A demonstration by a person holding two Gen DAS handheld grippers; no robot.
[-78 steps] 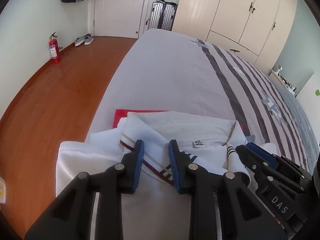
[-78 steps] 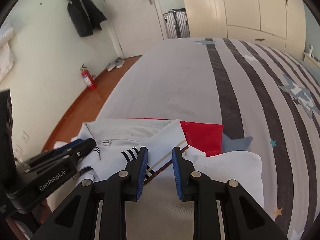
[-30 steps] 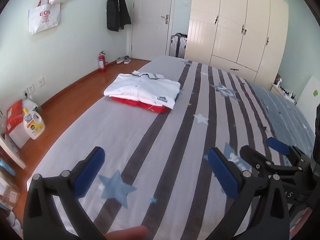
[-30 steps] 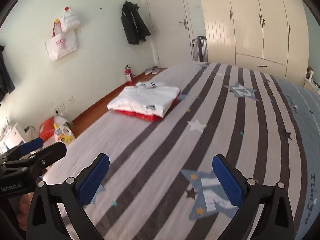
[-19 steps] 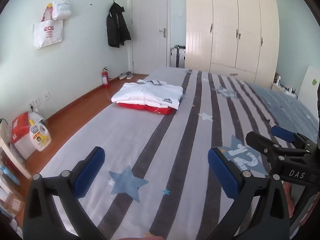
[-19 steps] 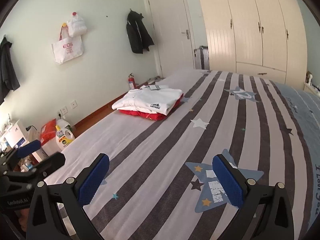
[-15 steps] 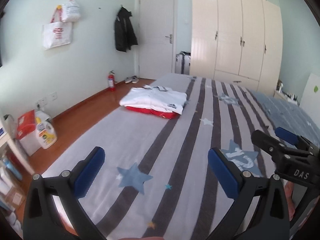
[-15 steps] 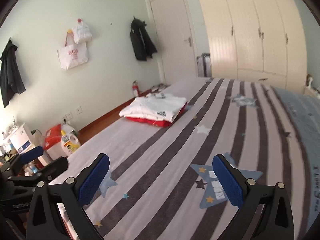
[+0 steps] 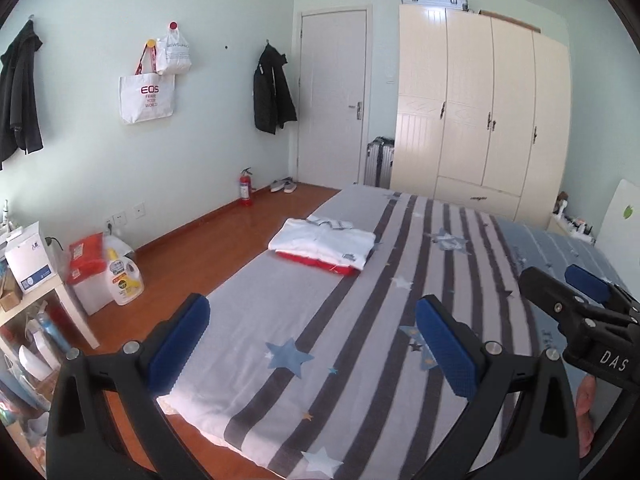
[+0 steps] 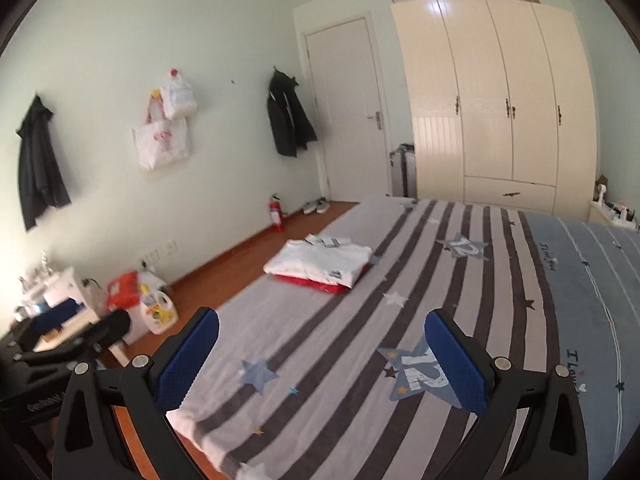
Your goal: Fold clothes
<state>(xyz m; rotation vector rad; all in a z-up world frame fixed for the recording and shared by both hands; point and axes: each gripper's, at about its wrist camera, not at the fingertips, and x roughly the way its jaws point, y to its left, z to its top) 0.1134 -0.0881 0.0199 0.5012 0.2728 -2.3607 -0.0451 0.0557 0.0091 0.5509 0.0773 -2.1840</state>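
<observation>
Your left gripper (image 9: 312, 336) and right gripper (image 10: 322, 354) hang above the bed (image 9: 360, 340), jaws wide apart, well away from the folded white shirt (image 9: 324, 242) on the red garment (image 9: 316, 263).

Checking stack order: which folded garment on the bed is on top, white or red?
The white shirt is on top; the red garment only peeks out beneath its near edge.

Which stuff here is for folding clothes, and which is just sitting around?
For the job:
white shirt, folded
red garment under it
bed
left gripper
right gripper

Just lying about:
detergent bottle
fire extinguisher
shoes
tote bag
suitcase
</observation>
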